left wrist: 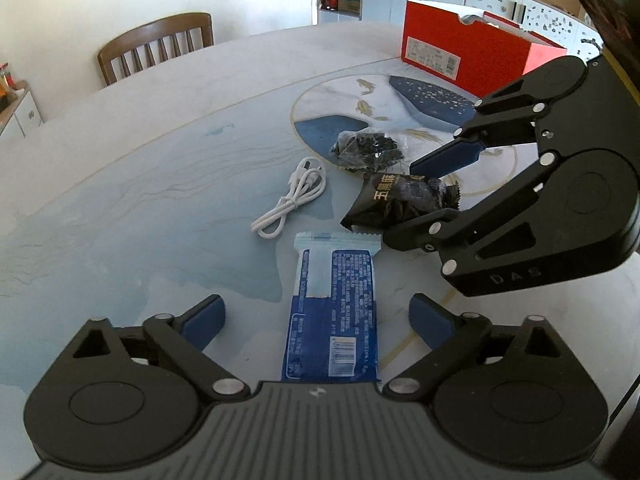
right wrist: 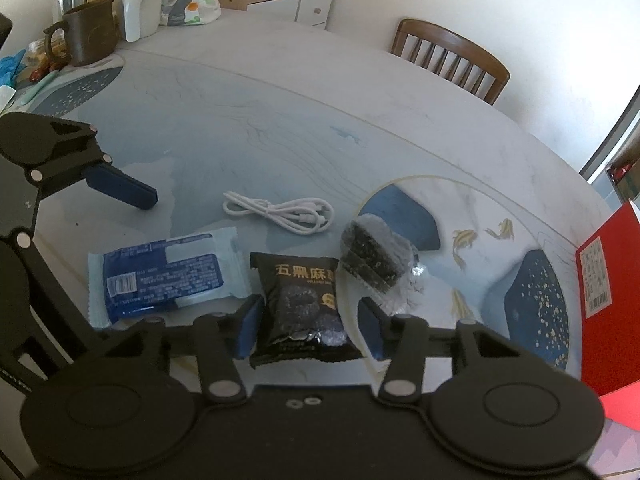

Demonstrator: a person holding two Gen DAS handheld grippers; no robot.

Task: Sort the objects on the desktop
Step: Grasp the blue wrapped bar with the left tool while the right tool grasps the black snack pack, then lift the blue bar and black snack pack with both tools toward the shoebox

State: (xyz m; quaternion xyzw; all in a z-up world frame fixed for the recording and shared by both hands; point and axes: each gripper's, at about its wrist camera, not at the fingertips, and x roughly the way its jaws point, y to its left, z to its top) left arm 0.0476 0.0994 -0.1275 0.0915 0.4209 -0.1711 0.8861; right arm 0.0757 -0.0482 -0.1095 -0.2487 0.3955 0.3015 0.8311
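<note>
the round marble-patterned table with its blue and white inlay and gold fish carries everything here. at its far side stands an open red cardboard shoebox, well apart from the small items. a brown wooden chair sits at the table's edge.

the left gripper has its blue-padded jaws spread wide, one on each side of the blue and white foil snack wrapper, which lies flat on the table and touches neither pad. the right gripper is also open, narrower, its pads flanking the black foil snack packet with gold characters; whether the pads touch the packet i cannot tell.

just beside the black packet lies a clear plastic bag of dark cake pieces, resting over the rim of the round inlay. beyond the two packets, apart from both, lies a coiled white charging cable.
</note>
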